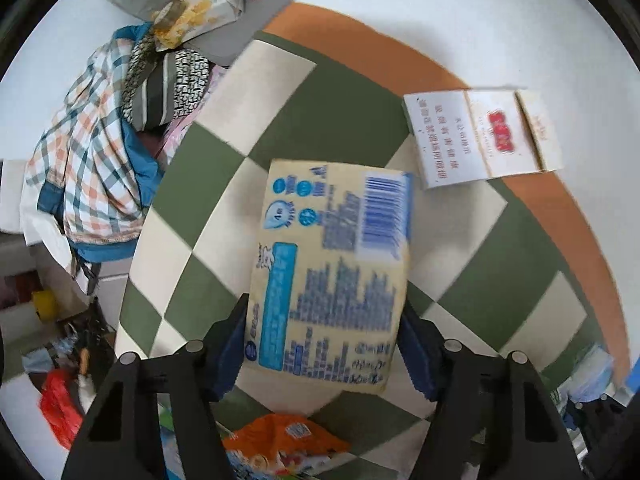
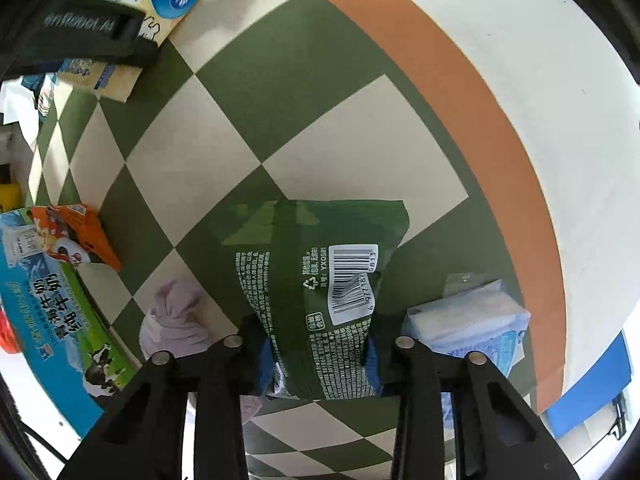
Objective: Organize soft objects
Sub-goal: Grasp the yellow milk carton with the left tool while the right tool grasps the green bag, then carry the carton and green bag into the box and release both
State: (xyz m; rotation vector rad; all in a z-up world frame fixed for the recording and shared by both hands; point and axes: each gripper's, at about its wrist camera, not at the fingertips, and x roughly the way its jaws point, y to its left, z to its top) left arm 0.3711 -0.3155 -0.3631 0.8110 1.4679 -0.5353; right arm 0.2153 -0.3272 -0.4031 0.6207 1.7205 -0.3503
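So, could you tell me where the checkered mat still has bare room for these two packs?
Bare squares run ahead of the green pack up to the orange border, and between the yellow tissue pack and the plaid clothes pile. It is crowded by the white carton, lilac cloth and orange snack bag.

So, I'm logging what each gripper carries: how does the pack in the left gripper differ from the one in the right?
The tissue pack in the left gripper is pale yellow with blue print; the green pack in the right gripper is dark green with white print. The tissue pack keeps a flat, blocky shape, while the green pack looks creased and pinched. Both show a barcode and are clamped between blue-padded fingers above the checkered mat.
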